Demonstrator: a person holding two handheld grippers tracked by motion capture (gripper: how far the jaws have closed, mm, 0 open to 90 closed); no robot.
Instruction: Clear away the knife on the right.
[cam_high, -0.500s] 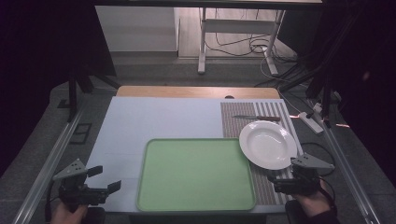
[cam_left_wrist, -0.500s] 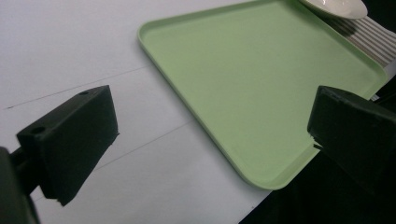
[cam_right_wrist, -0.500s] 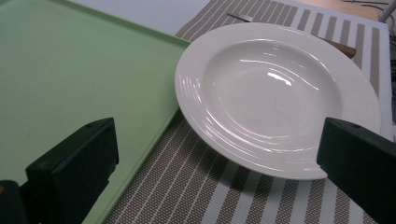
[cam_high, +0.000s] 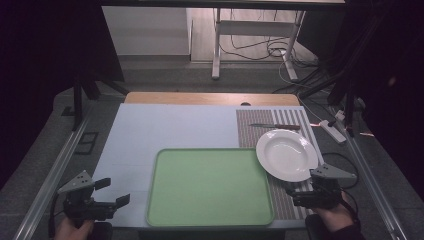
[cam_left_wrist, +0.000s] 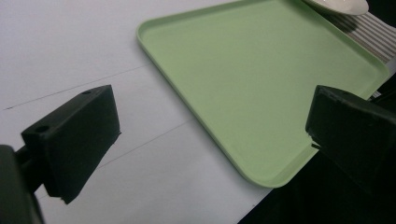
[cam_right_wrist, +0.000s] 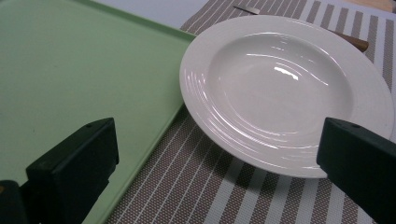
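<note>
While our right hand-held gripper hovers with jaws spread just short of the round white ceramic plate on the striped placemat, our left hand-held gripper gapes empty beside the flat green plastic tray; a wooden-handled knife lies beyond the plate.

A: Any change in the last half second?

B: Barely. Left gripper sits a touch lower toward the near worktop edge, jaws as wide as before, tray edge between them.

A: Right side?

B: Right gripper has slid a bit nearer the person and inward; the plate rim now lies just ahead of its jaws, none of it between them. Jaws equally wide. Nothing else shifted.
</note>
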